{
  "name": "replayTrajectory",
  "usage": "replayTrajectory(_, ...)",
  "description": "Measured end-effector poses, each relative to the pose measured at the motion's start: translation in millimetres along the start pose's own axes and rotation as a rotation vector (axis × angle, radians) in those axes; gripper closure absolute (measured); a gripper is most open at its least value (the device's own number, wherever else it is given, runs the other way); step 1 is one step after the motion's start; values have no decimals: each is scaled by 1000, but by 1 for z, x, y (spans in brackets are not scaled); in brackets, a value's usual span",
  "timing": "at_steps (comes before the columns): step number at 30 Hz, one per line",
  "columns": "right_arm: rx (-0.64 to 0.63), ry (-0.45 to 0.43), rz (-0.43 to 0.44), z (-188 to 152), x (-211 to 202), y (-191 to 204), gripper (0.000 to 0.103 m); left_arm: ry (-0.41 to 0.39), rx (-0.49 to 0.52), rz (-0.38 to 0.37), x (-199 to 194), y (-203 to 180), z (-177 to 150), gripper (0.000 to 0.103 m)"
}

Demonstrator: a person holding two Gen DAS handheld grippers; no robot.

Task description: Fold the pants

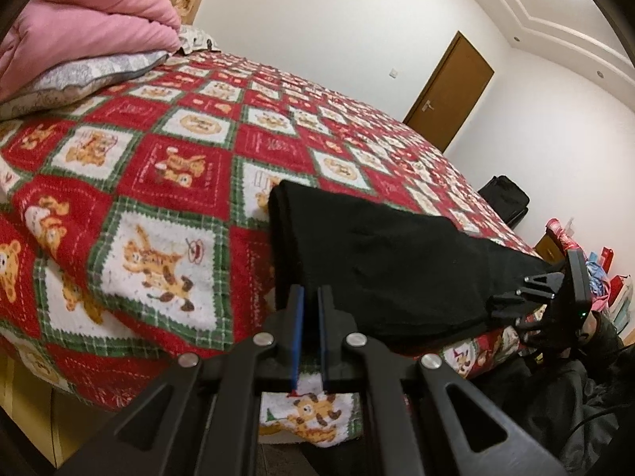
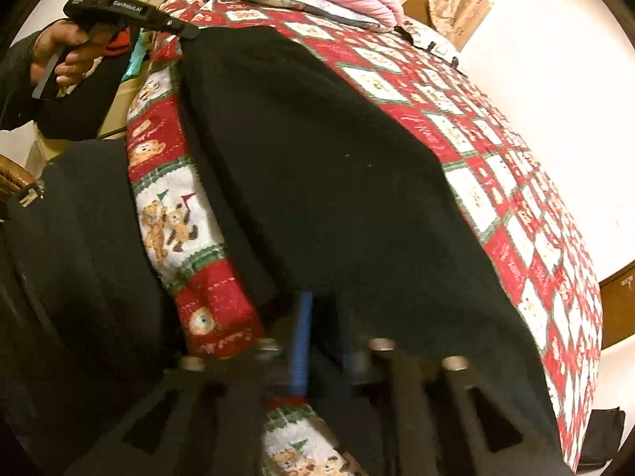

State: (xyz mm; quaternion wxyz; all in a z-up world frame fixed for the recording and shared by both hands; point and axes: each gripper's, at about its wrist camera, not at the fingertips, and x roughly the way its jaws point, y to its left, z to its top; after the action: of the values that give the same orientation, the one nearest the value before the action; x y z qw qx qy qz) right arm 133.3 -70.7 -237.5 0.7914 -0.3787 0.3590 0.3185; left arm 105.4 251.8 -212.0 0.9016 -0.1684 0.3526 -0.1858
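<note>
The black pants (image 1: 381,261) lie folded lengthwise near the front edge of a bed covered by a red, green and white bear-pattern blanket (image 1: 158,166). My left gripper (image 1: 310,297) is shut on the near edge of the pants, its blue pads pressed on the cloth. The right gripper (image 1: 512,297) shows at the far right end of the pants, clamped on them. In the right wrist view the pants (image 2: 317,166) fill the middle and my right gripper (image 2: 317,309) is shut on their near end. The left gripper (image 2: 186,33) shows at the far end, held by a hand.
A pink quilt (image 1: 83,20) and a grey pillow (image 1: 91,75) are piled at the head of the bed. A brown door (image 1: 448,91) stands in the far wall. A black bag (image 1: 504,198) and coloured clutter (image 1: 603,277) sit beyond the bed's right side.
</note>
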Motion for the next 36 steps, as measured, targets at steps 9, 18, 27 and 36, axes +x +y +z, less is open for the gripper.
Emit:
replayTrajectory(9, 17, -22, 1, 6, -1, -2, 56, -11, 3, -6, -3, -1, 3, 96)
replayTrajectory(18, -10, 1, -8, 5, 10, 4, 92, -16, 0, -14, -4, -2, 4, 96)
replayTrajectory(27, -10, -37, 16, 9, -21, 11, 101, -13, 5, -18, -7, 4, 1, 96)
replayTrajectory(36, 38, 3, 71, 1, 6, 10, 99, 37, 4, 33, 11, 13, -11, 95)
